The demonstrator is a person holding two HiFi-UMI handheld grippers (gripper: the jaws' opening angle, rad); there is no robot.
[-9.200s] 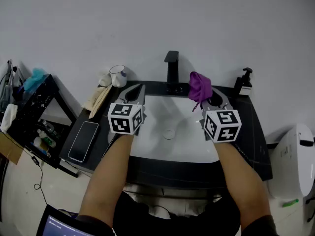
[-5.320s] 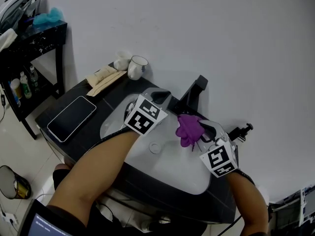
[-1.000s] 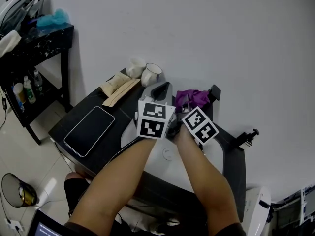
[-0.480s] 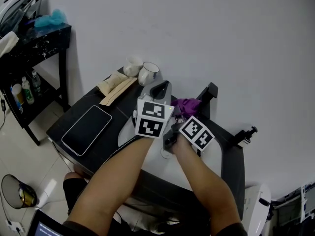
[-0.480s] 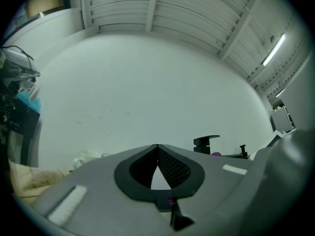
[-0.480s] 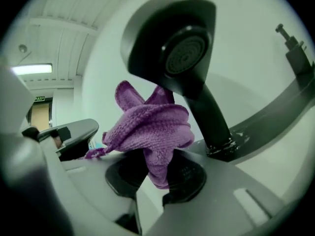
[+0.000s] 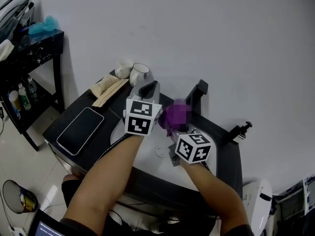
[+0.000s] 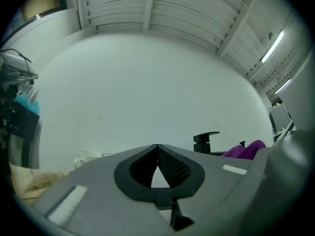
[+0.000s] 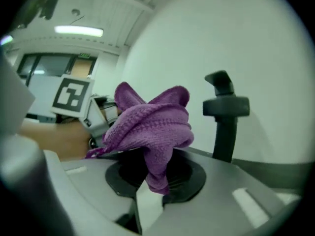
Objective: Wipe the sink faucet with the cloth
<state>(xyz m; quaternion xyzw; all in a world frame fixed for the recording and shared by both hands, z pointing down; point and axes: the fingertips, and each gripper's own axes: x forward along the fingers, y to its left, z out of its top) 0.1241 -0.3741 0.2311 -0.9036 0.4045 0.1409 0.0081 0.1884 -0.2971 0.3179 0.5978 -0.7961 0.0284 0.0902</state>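
A black faucet [image 7: 197, 95] stands at the back of the white sink [image 7: 149, 157], against the wall. My right gripper [image 7: 173, 127] is shut on a bunched purple cloth [image 7: 176, 114], which hangs just left of the faucet's spout and a little nearer to me. The right gripper view has the cloth [image 9: 152, 124] filling the jaws and the faucet [image 9: 224, 118] close behind on the right; I cannot tell whether they touch. My left gripper [image 7: 150, 87] is shut on nothing, raised over the sink's left rim, and from it the faucet [image 8: 206, 141] is far off.
A phone [image 7: 78, 131] lies on the black counter [image 7: 101, 113] left of the sink. A mug [image 7: 140, 73], a white cup [image 7: 123, 68] and a beige folded towel [image 7: 108, 88] sit at the back left. A pump bottle [image 7: 241, 131] stands at the right, a black shelf [image 7: 29, 45] at the far left.
My right gripper has drawn back toward me and down with the cloth, away from the faucet top. The left gripper has stayed about where it was.
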